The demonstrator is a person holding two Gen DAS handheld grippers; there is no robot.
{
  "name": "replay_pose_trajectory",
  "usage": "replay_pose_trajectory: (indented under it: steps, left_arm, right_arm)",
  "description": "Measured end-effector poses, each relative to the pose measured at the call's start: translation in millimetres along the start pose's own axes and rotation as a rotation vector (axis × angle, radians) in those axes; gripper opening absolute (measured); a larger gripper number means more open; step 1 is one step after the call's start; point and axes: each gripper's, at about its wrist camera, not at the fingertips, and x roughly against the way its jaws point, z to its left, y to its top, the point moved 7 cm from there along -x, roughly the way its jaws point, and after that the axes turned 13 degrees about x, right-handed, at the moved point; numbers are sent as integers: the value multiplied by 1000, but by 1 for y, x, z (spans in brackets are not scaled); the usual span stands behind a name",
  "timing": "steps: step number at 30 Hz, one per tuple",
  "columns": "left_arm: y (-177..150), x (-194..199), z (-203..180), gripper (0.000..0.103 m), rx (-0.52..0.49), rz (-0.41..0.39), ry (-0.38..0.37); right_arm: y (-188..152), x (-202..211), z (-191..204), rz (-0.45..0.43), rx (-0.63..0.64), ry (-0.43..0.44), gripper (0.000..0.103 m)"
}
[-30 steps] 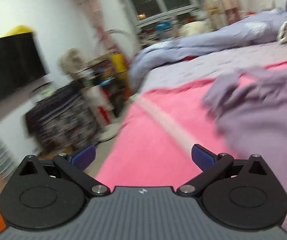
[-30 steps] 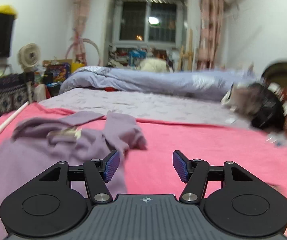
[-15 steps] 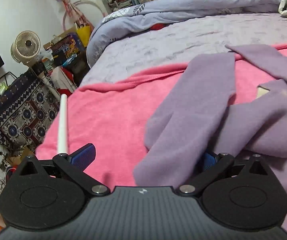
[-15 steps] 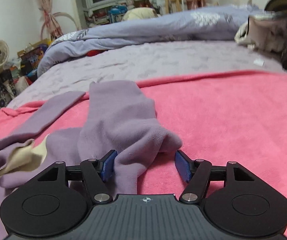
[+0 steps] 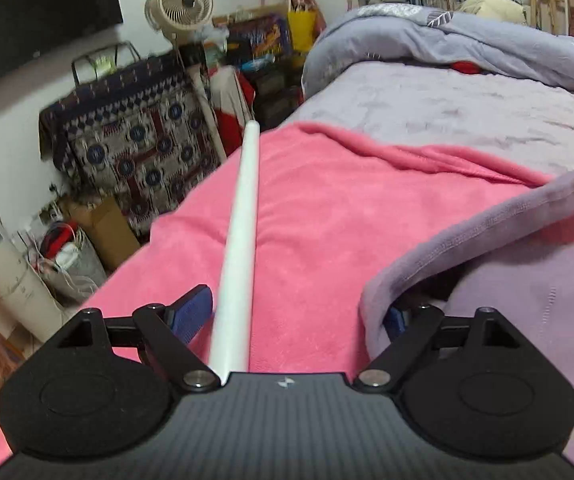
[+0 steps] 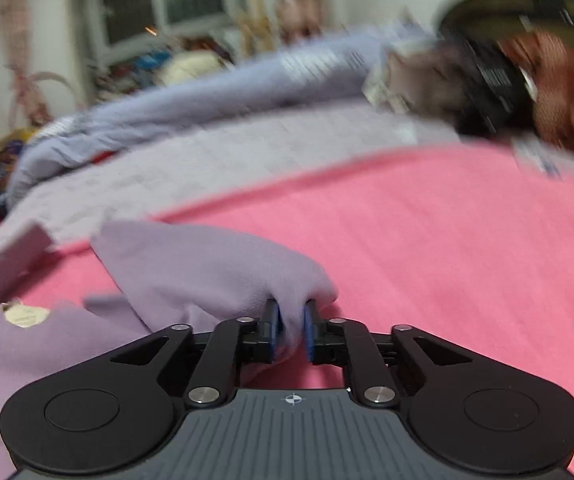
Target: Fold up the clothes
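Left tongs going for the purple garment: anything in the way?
Yes. A white rod lies on the pink blanket between the closing fingers of the left tongs. The purple garment drapes only the right finger. The right tongs already pinch its fabric.

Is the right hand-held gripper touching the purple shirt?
Touching. The right wrist view shows the right hand-held gripper closing its jaws, blue pads already pinching a bunched fold of the purple shirt above the pink blanket.

Pole: white rod [image 5: 239, 240] lying on pink blanket [image 5: 327, 220], pointing to 12 o'clock
Fan: cream [image 5: 185, 0], at 11 o'clock
Duvet: grey-blue [image 5: 467, 40], at 1 o'clock
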Motion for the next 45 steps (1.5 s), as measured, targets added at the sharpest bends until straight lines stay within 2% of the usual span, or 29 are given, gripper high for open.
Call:
replay_pose_trajectory:
  steps: [2, 3, 5, 7, 8, 11, 13, 15, 16, 17, 18, 20, 22, 25, 28, 30, 31, 33, 34, 36, 37, 38, 39, 40, 41, 43, 45]
  left_arm:
    - [3, 3, 4, 90, 19, -23, -10]
    - [5, 6, 5, 90, 23, -45, -9]
    - [9, 10, 6, 93, 27, -84, -5]
    - [8, 11, 4, 93, 13, -94, 2]
    - [8, 12, 3, 93, 7, -99, 6]
    - [7, 10, 2, 93, -4, -96, 7]
    - [6, 8, 3, 93, 3, -85, -4]
    - [6, 6, 6, 93, 16, -71, -19]
    - [6, 5, 7, 93, 20, -67, -26]
    - [6, 5, 8, 93, 21, -69, -32]
    - [5, 6, 8, 93, 19, -72, -34]
    - [5, 6, 6, 93, 10, -77, -32]
    - [5, 7, 4, 93, -5, -84, -24]
    - [5, 7, 4, 94, -10, -88, -20]
    - [5, 6, 4, 94, -12, -87, -17]
    - [5, 6, 5, 95, -19, -88, -13]
    - [5, 6, 4, 96, -24, -91, -8]
    - [4, 6, 3, 96, -33, -94, 0]
    - [4, 5, 3, 96, -36, -94, 1]
    - [4, 5, 3, 97, -39, -93, 4]
    - [4, 5, 3, 97, -41, -93, 5]
    - [4, 5, 3, 97, -44, -93, 7]
    - [4, 5, 2, 97, -46, -94, 9]
    - [4, 5, 2, 98, -48, -95, 11]
    - [4, 5, 2, 98, -50, -97, 13]
    - [4, 5, 3, 98, -49, -97, 12]
    - [4, 4, 5, 98, -43, -94, 8]
  right_arm:
    - [-8, -1, -14, 36, -20, -7, 47]
    - [-9, 1, -19, 31, -24, -28, 54]
    - [-2, 11, -23, -20, -4, -66, 58]
    - [18, 20, -14, -106, 65, -117, 60]
    - [29, 20, -1, -136, 126, -113, 65]
    - [54, 2, 69, -154, 349, 21, 77]
    - [57, -25, 119, -93, 476, 91, 78]
    - [53, -55, 155, -34, 569, 51, 74]
    - [50, -73, 166, 5, 610, 8, 54]
    - [46, -86, 168, 41, 618, -37, 16]
    - [46, -92, 163, 50, 577, -53, 9]
    - [55, -88, 142, 23, 464, -86, 8]
    - [67, -75, 113, -22, 418, -178, 8]
    - [88, -54, 52, -79, 383, -353, 8]
    - [101, -32, -27, -86, 288, -519, 8]
    - [97, -16, -80, -73, 239, -640, 8]
    - [92, -11, -101, -51, 226, -673, 8]
    - [74, -11, -128, 36, 252, -690, 9]
    - [64, -12, -137, 80, 273, -692, 15]
    - [45, -12, -143, 126, 312, -634, 29]
    - [43, -11, -136, 105, 301, -592, 41]
    - [41, -9, -128, 84, 290, -548, 48]
    - [42, -3, -117, 54, 269, -491, 50]
    - [48, 0, -98, 27, 248, -395, 53]
    - [53, 3, -79, 1, 227, -296, 62]
    - [64, 0, -27, -23, 203, -31, 71]
    - [71, -13, 33, -14, 219, 161, 71]
